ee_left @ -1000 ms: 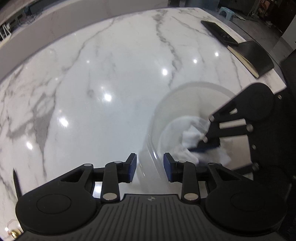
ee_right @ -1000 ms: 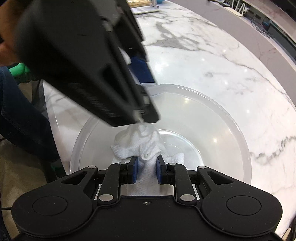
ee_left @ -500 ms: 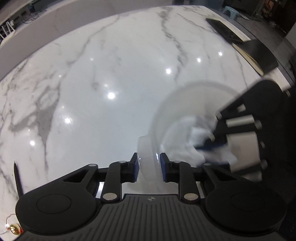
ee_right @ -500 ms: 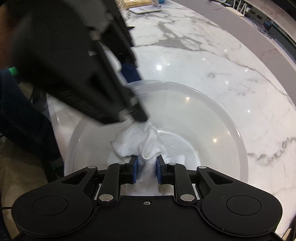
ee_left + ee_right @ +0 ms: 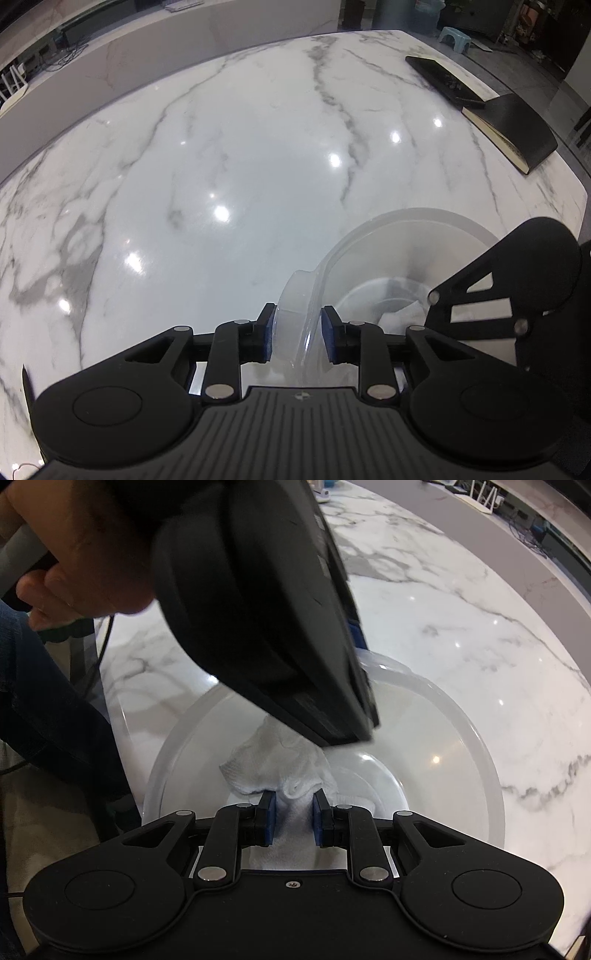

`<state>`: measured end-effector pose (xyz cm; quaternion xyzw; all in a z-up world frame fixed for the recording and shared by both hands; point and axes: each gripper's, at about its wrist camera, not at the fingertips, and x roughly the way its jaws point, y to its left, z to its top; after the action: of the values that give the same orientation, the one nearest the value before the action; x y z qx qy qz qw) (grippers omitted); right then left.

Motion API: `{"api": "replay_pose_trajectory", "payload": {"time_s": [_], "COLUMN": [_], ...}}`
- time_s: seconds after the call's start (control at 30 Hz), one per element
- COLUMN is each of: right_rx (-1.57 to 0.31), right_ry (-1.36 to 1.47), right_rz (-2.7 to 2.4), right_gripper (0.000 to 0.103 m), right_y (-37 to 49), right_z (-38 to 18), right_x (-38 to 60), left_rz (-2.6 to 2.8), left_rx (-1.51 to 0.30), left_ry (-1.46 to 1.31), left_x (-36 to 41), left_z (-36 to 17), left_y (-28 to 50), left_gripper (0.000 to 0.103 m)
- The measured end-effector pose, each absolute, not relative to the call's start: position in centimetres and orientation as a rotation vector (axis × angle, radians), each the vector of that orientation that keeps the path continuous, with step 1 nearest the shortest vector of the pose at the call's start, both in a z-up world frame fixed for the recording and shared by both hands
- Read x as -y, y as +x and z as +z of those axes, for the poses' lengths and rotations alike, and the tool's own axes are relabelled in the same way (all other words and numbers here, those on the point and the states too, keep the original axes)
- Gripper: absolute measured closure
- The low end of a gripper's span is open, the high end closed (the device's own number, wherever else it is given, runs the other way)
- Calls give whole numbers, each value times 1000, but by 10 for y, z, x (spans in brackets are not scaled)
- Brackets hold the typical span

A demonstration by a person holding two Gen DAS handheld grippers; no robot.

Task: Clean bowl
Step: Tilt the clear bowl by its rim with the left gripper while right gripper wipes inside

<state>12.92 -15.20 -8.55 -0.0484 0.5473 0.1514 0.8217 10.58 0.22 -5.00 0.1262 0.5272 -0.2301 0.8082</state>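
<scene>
A clear plastic bowl (image 5: 388,254) stands on the white marble table; it fills the middle of the right wrist view (image 5: 443,738). My left gripper (image 5: 297,334) is shut on the bowl's rim, one pad inside and one outside. My right gripper (image 5: 293,818) is shut on a white cloth (image 5: 280,764) and holds it down inside the bowl, near its bottom. The cloth also shows in the left wrist view (image 5: 400,315), partly hidden by the right gripper's body. The left gripper's body covers the far rim in the right wrist view.
A black phone (image 5: 443,79) and a black notebook (image 5: 513,129) lie at the table's far right corner. The marble table (image 5: 221,166) stretches left and ahead. The table's edge and the person's leg (image 5: 48,709) are at the left in the right wrist view.
My left gripper has closed from open onto the bowl's rim. The right gripper has kept its hold on the cloth and shifted it slightly inside the bowl.
</scene>
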Motion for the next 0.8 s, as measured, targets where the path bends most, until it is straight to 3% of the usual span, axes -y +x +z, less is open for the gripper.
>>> {"api": "replay_pose_trajectory", "payload": {"time_s": [0.57, 0.8], "right_rx": [-1168, -1171], "right_ry": [-105, -106], "right_rz": [311, 297], "right_gripper": [85, 85], "right_y": [129, 130], "right_z": [-87, -87], "right_x": [153, 156], "left_rz": [-512, -559], "left_rx": [-1161, -1171], "left_ry": [291, 330], "left_x": [-18, -25], "left_z": [-38, -32], "left_y": [94, 80], "left_gripper": [79, 73]}}
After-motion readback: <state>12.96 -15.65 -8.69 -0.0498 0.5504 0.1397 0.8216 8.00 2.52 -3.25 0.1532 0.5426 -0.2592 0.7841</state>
